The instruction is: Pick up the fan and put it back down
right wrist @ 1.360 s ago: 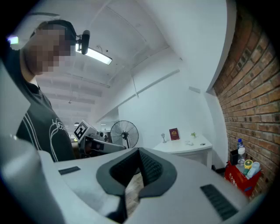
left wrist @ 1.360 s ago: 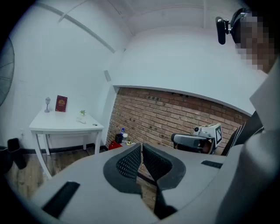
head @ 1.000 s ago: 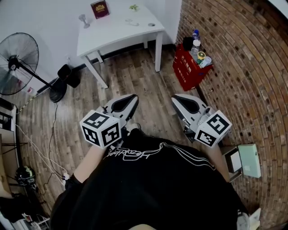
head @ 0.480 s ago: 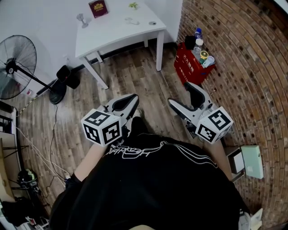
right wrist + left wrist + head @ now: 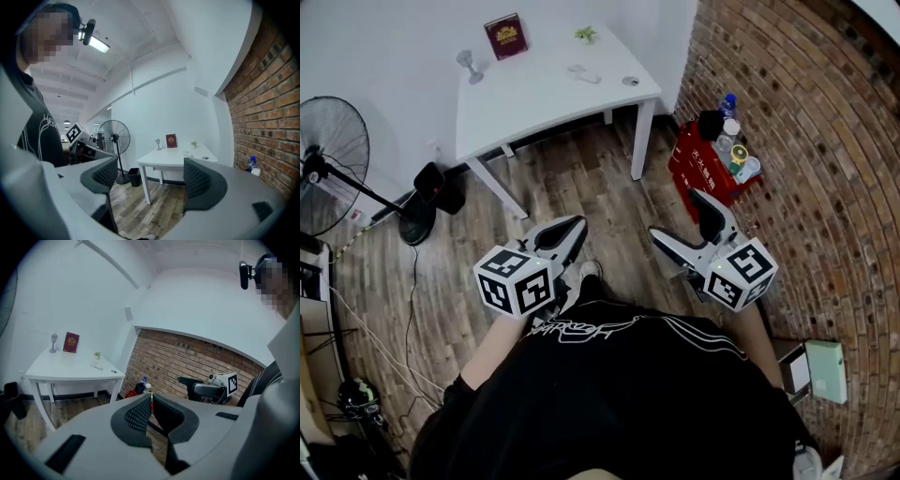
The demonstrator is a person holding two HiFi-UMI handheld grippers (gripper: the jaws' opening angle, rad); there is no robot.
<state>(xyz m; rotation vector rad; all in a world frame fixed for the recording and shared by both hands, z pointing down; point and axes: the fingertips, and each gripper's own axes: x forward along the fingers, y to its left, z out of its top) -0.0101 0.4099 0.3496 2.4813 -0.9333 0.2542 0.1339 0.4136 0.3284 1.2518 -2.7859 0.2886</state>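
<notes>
While the fan (image 5: 330, 167) stands on the wooden floor (image 5: 581, 178) at the far left, hard by the white wall and to the left of the white worktop (image 5: 539, 94), neither claw is anywhere near it, so the step in hand looks like the approach before any pick-up. The left claw (image 5: 574, 225) is clenched, its jaws together on nothing, and it is held low in front of the person. The right claw (image 5: 678, 217) is released: its jaws have just been opening and now stand wide apart, with only floor and the worktop's legs seen between them. It points toward the gap between the worktop and the red crate (image 5: 705, 159) by the brick wall, not at the fan. The next move, as I judge it, calls for turning left and closing the distance, spreading the left claw, and taking the slanted pole from both sides. The head view cuts the fan head at its edge, so the best hold is probably the pole, though I cannot be sure.
</notes>
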